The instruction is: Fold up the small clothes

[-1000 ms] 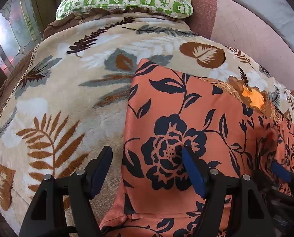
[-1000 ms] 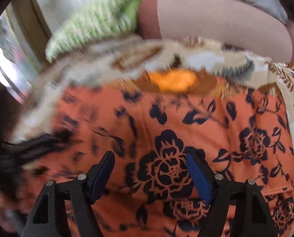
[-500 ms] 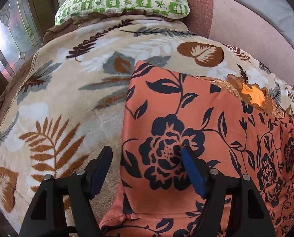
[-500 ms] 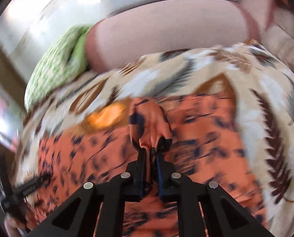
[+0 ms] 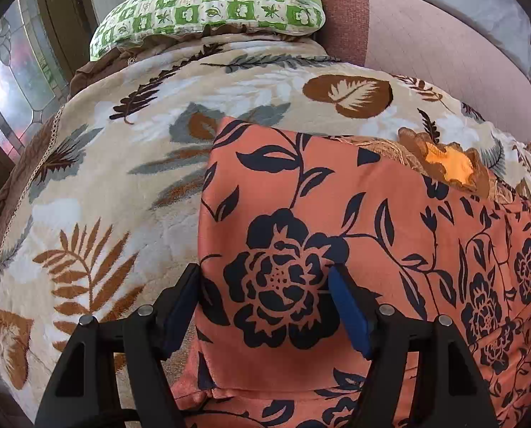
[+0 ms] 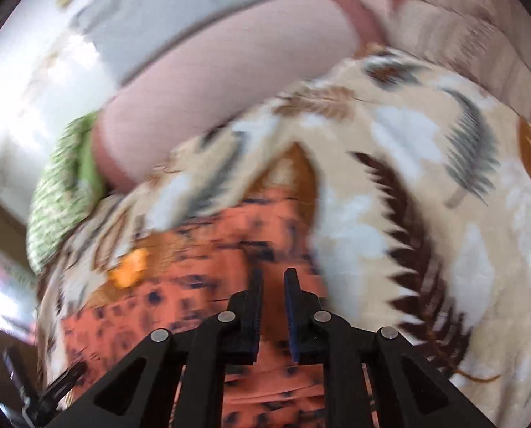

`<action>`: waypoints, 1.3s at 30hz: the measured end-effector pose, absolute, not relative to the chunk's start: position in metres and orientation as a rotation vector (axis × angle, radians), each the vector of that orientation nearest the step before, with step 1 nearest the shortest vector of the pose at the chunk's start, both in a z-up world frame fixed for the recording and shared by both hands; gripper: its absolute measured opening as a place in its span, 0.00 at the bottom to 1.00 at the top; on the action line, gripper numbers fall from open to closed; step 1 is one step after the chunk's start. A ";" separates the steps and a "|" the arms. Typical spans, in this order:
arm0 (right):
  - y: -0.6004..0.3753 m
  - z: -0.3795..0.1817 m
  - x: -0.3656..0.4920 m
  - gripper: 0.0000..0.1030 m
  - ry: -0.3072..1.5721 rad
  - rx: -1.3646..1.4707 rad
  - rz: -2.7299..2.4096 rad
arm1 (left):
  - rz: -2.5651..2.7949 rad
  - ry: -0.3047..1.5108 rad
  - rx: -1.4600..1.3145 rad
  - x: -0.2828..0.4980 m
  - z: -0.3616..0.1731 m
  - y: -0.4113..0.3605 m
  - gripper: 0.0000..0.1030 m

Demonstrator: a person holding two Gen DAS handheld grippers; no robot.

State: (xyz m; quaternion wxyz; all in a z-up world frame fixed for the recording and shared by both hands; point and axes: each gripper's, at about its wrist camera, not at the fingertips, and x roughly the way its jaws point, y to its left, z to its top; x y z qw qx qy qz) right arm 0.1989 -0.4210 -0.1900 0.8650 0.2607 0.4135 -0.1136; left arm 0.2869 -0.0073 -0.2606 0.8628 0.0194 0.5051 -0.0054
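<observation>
Left wrist: garment [image 5: 336, 214] under gaping tool [image 5: 265, 278].

No readable text, brand, number or sign appears; the green checked pillow [image 5: 208, 3] bears small marks, possibly lettering, too small to read.

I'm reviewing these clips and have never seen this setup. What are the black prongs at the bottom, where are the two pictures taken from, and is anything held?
No robot: a person holds a two-finger tool in each hand, each with a camera looking along its fingers. In the left view, the left tool is wide open over an orange flowered garment lying on a leaf-patterned blanket; a green pillow lies behind. The right view is blurred: the right tool shows a narrow gap with nothing in it, above the garment's edge.
</observation>
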 end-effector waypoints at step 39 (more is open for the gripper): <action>-0.414 -0.209 0.229 0.69 1.003 0.453 -0.167 | -0.012 1.060 0.060 0.287 -0.262 -0.007 0.72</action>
